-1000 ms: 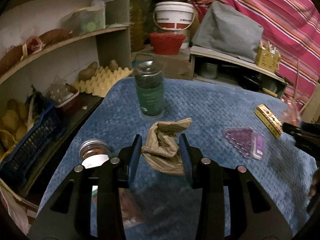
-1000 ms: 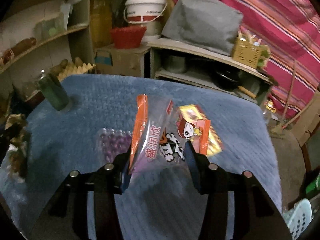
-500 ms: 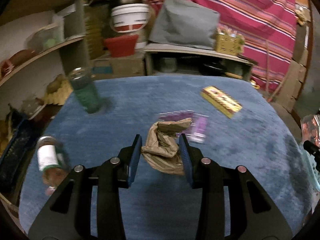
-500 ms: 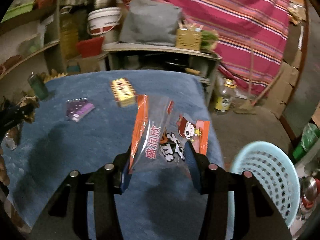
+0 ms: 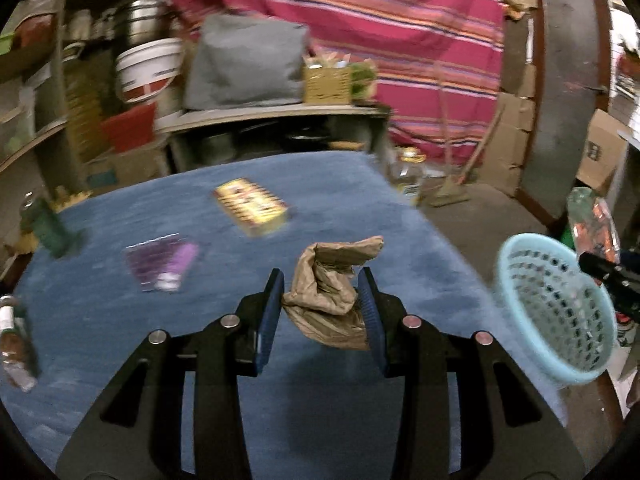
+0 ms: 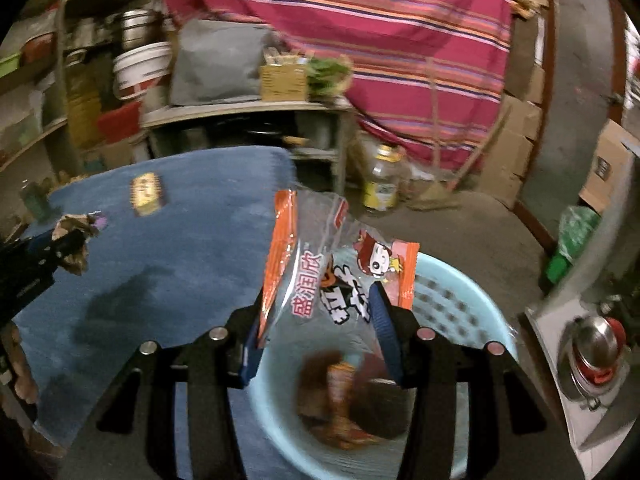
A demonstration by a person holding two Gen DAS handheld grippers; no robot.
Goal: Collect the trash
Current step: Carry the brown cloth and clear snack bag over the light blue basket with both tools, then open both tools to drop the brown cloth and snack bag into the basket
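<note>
holding a snack wrapper [image 6: 320, 276] over the part-filled basket [image 6: 460, 292], right hand-held gripper [image 6: 318, 340]; left hand-held gripper [image 5: 320, 312] clamps a crumpled paper bag [image 5: 328, 292], and a yellow box [image 5: 250, 208] and purple packet [image 5: 162, 264] are left on the counter [image 5: 120, 320].

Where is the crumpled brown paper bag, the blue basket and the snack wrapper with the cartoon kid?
crumpled brown paper bag [image 5: 326, 292]: left wrist view, on its creased middle.
blue basket [image 6: 482, 300]: right wrist view, on its holed back wall.
snack wrapper [image 6: 320, 264]: right wrist view, on its clear printed front.
</note>
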